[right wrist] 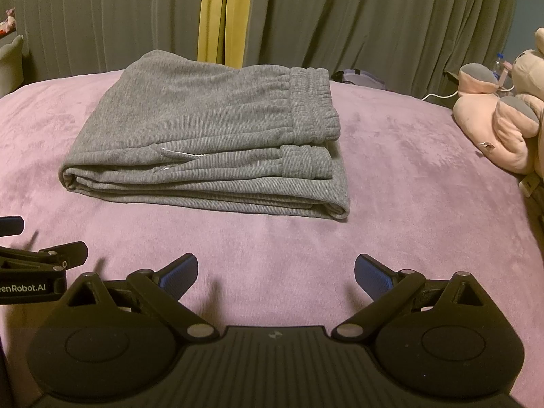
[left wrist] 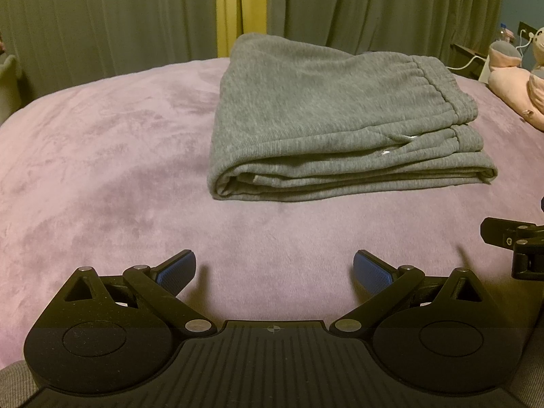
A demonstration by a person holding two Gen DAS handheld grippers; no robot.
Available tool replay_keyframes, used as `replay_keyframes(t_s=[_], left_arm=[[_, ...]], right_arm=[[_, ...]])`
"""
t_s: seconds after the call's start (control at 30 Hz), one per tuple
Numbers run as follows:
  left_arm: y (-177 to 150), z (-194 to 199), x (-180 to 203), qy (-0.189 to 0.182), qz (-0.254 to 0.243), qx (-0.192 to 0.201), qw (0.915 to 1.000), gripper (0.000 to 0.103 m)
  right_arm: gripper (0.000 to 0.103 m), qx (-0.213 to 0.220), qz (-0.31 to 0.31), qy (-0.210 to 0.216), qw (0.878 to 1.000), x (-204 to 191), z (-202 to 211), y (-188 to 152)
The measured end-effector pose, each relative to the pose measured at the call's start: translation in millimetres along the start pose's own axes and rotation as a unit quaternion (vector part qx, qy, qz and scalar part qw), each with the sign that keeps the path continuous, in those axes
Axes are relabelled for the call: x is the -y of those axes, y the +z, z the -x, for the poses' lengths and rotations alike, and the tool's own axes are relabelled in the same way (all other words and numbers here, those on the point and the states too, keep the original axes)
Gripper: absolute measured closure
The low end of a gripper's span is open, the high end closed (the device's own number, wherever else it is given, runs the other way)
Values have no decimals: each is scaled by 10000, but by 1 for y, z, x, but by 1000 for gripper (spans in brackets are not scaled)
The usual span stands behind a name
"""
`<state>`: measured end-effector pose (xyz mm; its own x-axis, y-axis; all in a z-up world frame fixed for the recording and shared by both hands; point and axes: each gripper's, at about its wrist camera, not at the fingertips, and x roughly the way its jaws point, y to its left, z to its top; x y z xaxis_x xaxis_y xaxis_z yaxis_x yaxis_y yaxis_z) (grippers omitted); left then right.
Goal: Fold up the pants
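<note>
Reading "enRobot.AI", left gripper (right wrist: pixel 10 234) flanks folded pants (right wrist: pixel 204 146).

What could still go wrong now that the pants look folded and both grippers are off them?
The pants lie stacked in loose layers; the top fold with the waistband may slump open on the soft blanket. Both the left gripper and the right gripper are open and low, so moving forward could snag the near edge.

pants (right wrist: pixel 190 129): grey ribbed knit, matt | blanket (right wrist: pixel 391 210): pink plush, velvety | jaws: matt black plastic, blue textured pads (right wrist: pixel 369 273)
</note>
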<state>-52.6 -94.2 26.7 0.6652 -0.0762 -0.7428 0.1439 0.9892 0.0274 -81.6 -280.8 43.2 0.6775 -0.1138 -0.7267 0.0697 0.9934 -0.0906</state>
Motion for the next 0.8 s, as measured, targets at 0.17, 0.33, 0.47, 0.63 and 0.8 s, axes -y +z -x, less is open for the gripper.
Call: replay_keyframes(t_s=[0.17,0.33,0.47,0.63,0.8], left_arm=[[0,0,0,2,1,-5,10000,1],[-1,0,0,3,1,-8,10000,1],[-1,-1,0,0,2,-11,10000,1],[0,-1,0,-3,-1,-8,10000,1],[-1,-1,1,2,2,-13,10000,1]], right_arm=[[4,-1,3,1,10000,0,0,0],[4,-6,8,0,10000,0,0,-1],[4,-7,11,1,10000,-1,-1,-1],[4,-11,12,1,10000,-1,-1,-1],[4,-14,19,2,10000,-1,-1,-1]])
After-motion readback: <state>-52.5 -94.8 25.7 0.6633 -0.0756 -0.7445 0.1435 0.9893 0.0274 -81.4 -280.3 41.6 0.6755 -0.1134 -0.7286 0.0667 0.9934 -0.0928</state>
